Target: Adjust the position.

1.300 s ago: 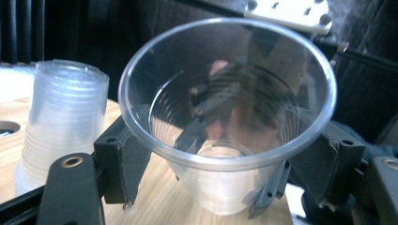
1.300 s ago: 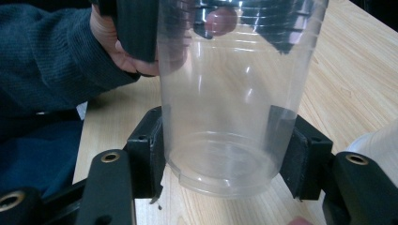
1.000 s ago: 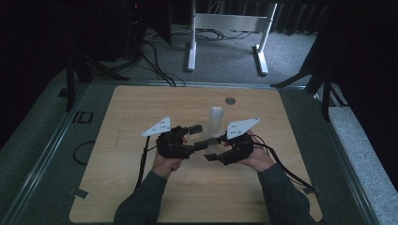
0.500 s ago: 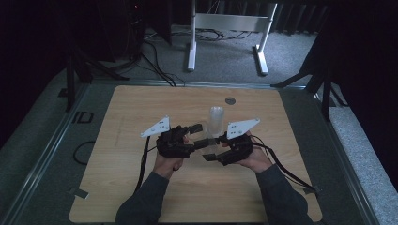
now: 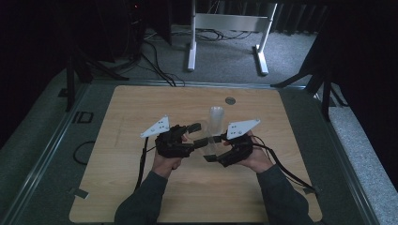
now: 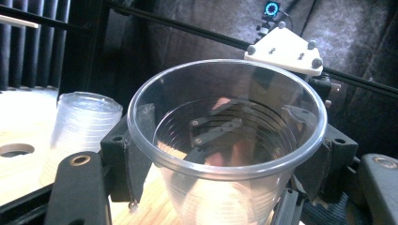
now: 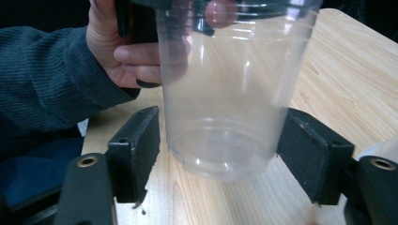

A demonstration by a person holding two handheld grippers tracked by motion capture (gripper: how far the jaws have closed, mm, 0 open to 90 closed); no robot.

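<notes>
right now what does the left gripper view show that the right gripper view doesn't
Left gripper view: the clear cup's open rim seen from above with the left claw pressing its sides, and a stack of cups behind. Right gripper view: the cup's base off the wooden table, with gaps to the right claw's pads, which has just been opening, plus the person's left hand and sleeve. Both show the same clear cup.

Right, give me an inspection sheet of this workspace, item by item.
Surface: wooden table, with a round hole near the far edge.
Job's things: clear plastic cup held between both hands; stack of cups standing behind.
Clutter: nothing seen.
Grippers: left hand-held gripper clamps the cup below its rim; right hand-held gripper has just opened, pads off the cup's base.
Cables: one trails from each gripper.
Surroundings: grey carpet, white frame, dark room.
</notes>
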